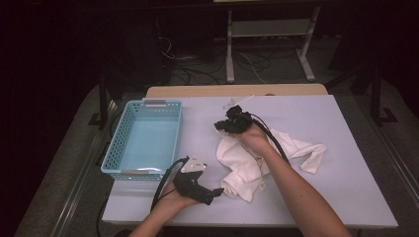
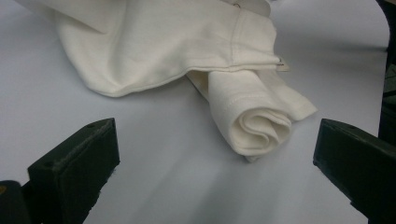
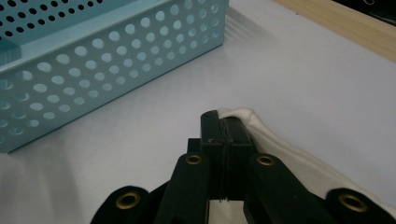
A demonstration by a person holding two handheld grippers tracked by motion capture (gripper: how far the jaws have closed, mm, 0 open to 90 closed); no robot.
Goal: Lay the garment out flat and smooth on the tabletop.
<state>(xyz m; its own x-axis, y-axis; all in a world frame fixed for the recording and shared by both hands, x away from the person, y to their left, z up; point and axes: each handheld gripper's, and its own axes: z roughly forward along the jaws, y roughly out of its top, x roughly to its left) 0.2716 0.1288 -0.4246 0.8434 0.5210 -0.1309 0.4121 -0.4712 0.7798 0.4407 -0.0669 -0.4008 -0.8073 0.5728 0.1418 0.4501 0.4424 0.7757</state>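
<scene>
On the pale table top (image 1: pixel 341 148), right of centre, lies a white cloth (image 1: pixel 244 165) — crumpled, with one end wound into a loose roll that points toward the person's near edge. A small white tag (image 2: pixel 282 65) is sewn into its seam; whatever is printed on it is too small to read, and no other writing or brand mark can be made out on any item.

Right gripper (image 1: pixel 228 124): jaws pressed together, clamped on a far corner of the cloth. The right gripper view confirms it — a fold of white fabric sits pinched at the jaw tips and trails off to one side across the table. The light-blue perforated basket (image 3: pixel 93 70) stands just beyond those jaws in that view; in the high view it sits at the table's left, well apart from the cloth.

Left gripper (image 1: pixel 213 193): jaws standing wide apart, nothing between the pads. It is held low over the near side of the table, aimed at the rolled end of the cloth, which lies just ahead of the jaws, not touching them.
</scene>
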